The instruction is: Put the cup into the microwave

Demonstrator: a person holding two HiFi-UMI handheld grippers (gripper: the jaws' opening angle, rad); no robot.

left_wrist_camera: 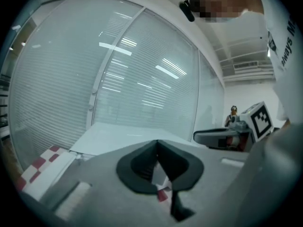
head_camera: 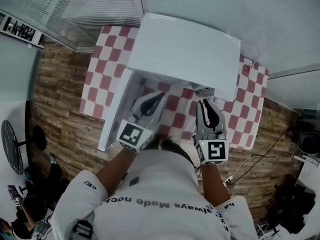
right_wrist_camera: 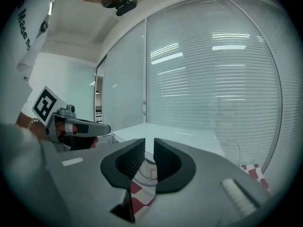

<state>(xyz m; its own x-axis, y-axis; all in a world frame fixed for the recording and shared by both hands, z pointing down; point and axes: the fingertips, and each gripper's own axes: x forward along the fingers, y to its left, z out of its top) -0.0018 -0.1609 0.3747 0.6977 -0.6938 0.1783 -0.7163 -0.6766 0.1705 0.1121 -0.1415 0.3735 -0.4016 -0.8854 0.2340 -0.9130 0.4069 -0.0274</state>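
White metal is filling the middle of the head view: the microwave [head_camera: 185,51] is sitting on a table under a red-and-white checked cloth [head_camera: 107,59]. Its door [head_camera: 116,109] is hanging swung out on my left side. From above I am seeing only the top panel, so I cannot tell what the cavity is holding.

I am looking for the cup [right_wrist_camera: 147,170] through the right gripper view. It is showing as a white, round rim on the checked cloth, just beyond the slot between the jaws. I cannot pick it out with any certainty in the head view.

The right gripper [head_camera: 206,104] is pointing toward the front of the microwave. Its dark pads are standing slightly apart with a narrow gap, and nothing is being pinched between them. The left gripper [head_camera: 161,95] is pointing in beside the door, with its jaws meeting at the tips and nothing between them. The two tools are sitting near each other, each marker cube facing up at the camera.

The table is standing on a wood-plank floor [head_camera: 60,109]. Glass walls backed by horizontal blinds [head_camera: 90,9] are running behind it. Cables [head_camera: 250,164] are trailing across the planks on the right. My operator's white printed shirt [head_camera: 160,199] is taking up the bottom of the picture.
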